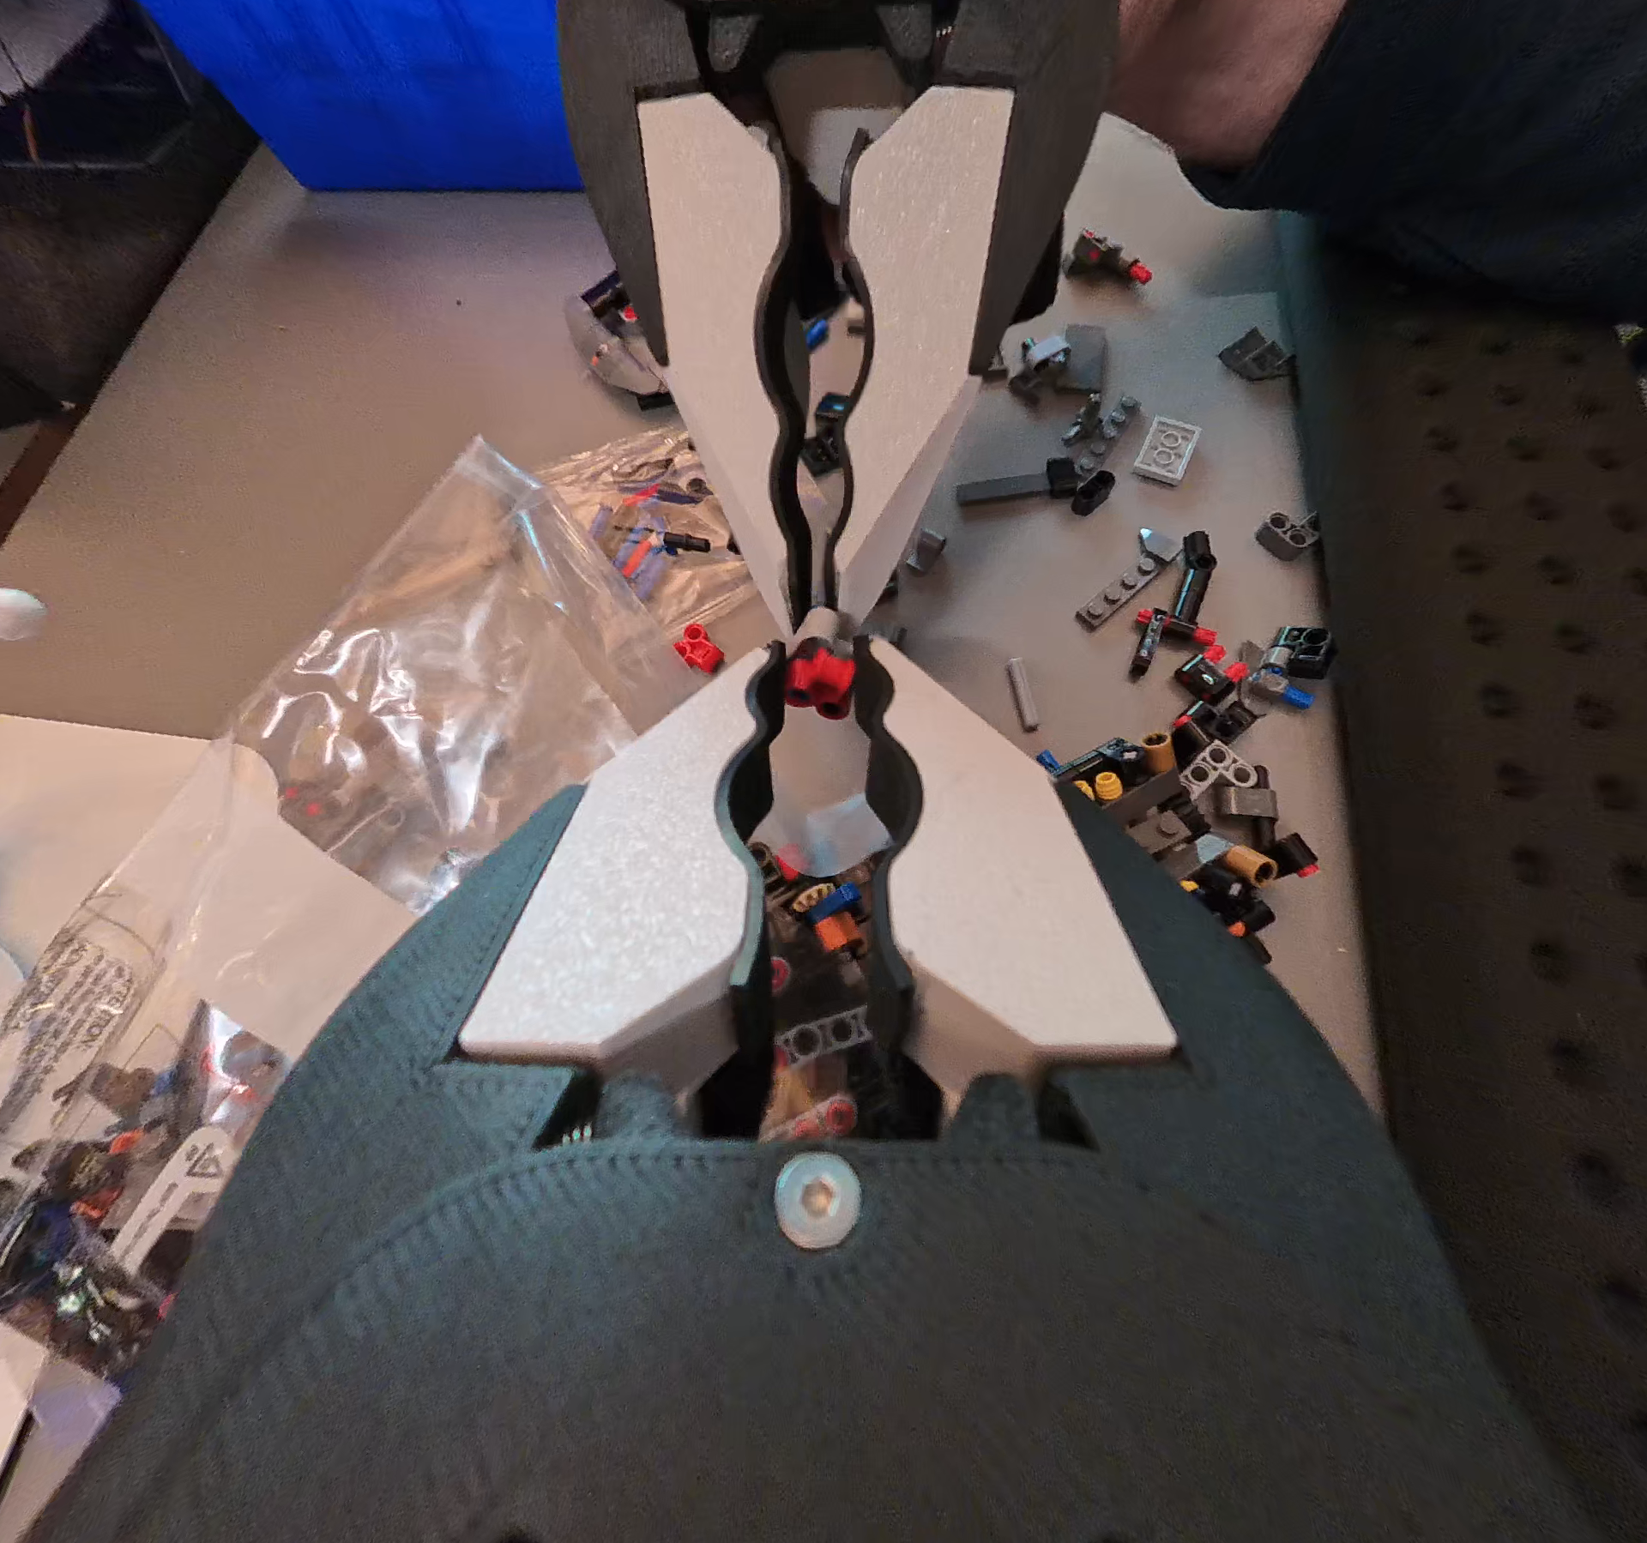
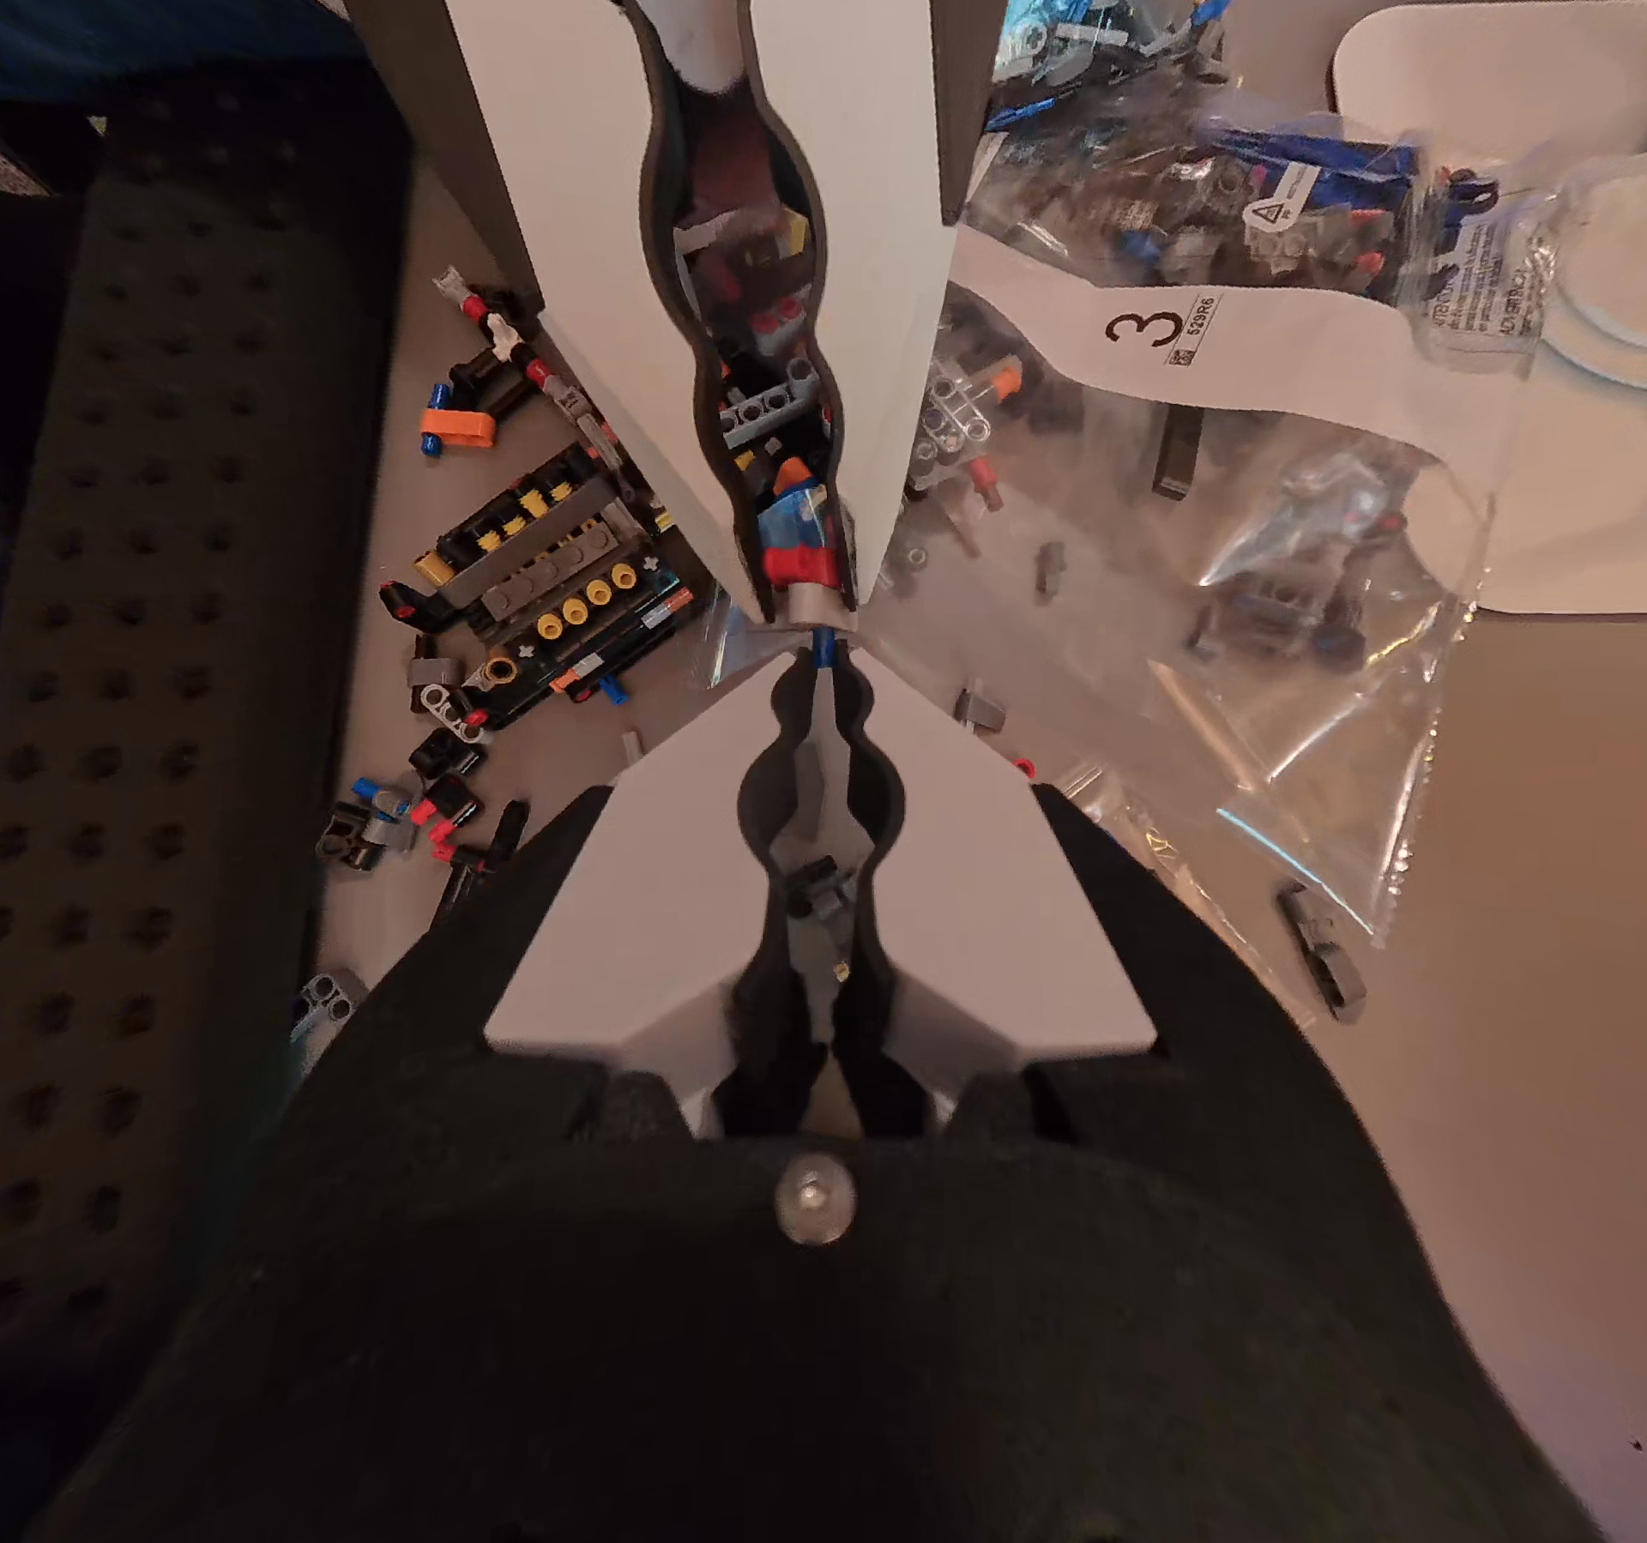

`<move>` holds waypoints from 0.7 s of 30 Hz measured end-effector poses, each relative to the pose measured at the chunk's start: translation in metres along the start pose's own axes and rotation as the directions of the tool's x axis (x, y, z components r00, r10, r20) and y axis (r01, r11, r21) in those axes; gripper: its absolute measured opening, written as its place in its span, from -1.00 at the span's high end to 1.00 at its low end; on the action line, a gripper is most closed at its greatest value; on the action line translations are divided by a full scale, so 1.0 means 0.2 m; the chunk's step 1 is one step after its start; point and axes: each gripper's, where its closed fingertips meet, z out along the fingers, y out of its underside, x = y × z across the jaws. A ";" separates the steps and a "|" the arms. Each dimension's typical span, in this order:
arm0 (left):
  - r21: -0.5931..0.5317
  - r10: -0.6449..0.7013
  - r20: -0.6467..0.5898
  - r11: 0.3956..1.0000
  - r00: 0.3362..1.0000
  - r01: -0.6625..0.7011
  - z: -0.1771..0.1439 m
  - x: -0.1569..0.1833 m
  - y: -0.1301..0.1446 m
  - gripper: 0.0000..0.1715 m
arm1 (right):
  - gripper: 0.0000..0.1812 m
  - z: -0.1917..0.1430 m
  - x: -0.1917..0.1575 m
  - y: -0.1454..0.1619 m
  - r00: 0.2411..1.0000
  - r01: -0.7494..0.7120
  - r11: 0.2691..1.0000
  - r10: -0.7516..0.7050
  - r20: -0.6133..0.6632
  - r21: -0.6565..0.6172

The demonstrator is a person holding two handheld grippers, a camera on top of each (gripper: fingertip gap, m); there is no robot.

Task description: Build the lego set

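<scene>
In the left wrist view my left gripper is shut on a small red connector with a grey part at its far end. My right gripper comes in from above, tip to tip with it, jaws shut. In the right wrist view my right gripper is shut on a thin blue pin. The pin's end meets the grey part of the red connector, which the left gripper holds from above. Both are held above the table.
Loose bricks and a part-built black and grey assembly lie on the grey table. Clear bags of parts lie on a white paper bag. A blue bin stands behind. A dark perforated mat borders the table. Only a small space, under 4 cm, lies between the two pairs of fingers.
</scene>
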 end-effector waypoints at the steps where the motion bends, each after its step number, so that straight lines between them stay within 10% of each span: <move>1: 0.008 0.003 0.004 1.000 1.000 -0.003 -0.01 0.00 -0.01 0.86 | 0.99 -0.01 0.00 -0.01 1.000 -0.004 1.000 0.004 -0.001 0.014; 11: -0.031 0.217 0.163 0.976 0.963 -0.214 -0.04 -0.02 -0.05 0.90 | 0.81 -0.06 -0.01 -0.09 0.987 -0.130 0.981 0.114 0.117 0.146; 21: 0.019 0.153 0.126 0.988 0.980 -0.156 -0.05 -0.02 -0.06 0.90 | 0.99 -0.06 0.01 -0.09 0.999 -0.041 0.991 0.039 0.020 0.129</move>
